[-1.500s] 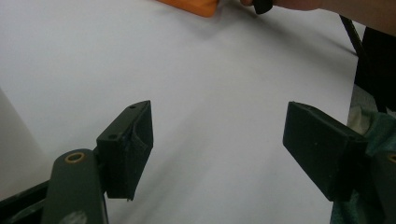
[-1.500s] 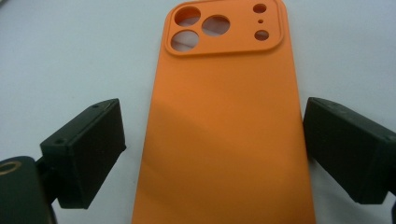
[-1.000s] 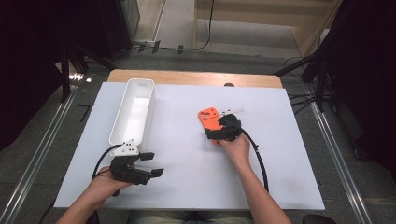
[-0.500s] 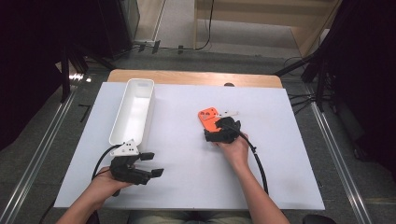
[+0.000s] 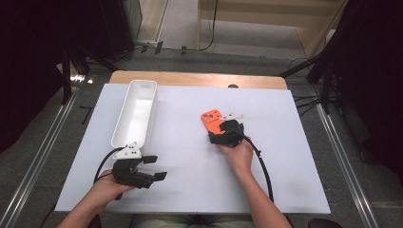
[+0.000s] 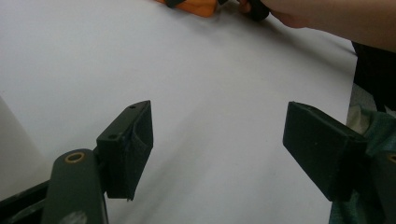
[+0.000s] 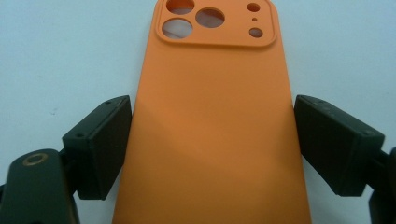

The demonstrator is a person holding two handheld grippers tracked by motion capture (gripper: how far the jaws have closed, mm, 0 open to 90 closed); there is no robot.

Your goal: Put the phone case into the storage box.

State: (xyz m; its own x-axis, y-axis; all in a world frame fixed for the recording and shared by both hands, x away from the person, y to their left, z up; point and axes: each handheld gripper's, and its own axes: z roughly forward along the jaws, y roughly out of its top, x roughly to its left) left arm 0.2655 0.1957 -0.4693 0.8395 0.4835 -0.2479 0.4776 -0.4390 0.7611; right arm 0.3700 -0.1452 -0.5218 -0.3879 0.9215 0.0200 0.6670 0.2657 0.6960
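The orange phone case [image 7: 210,130] lies flat on the white surface [image 5: 190,180], its long axis running straight between the right gripper [image 5: 223,134] fingers, which have just been narrowing onto its edges, while the left gripper [image 5: 154,168] rests wide, well apart.

High view overlooks table [image 5: 190,190]; right gripper view close above orange case [image 7: 210,130], shared.
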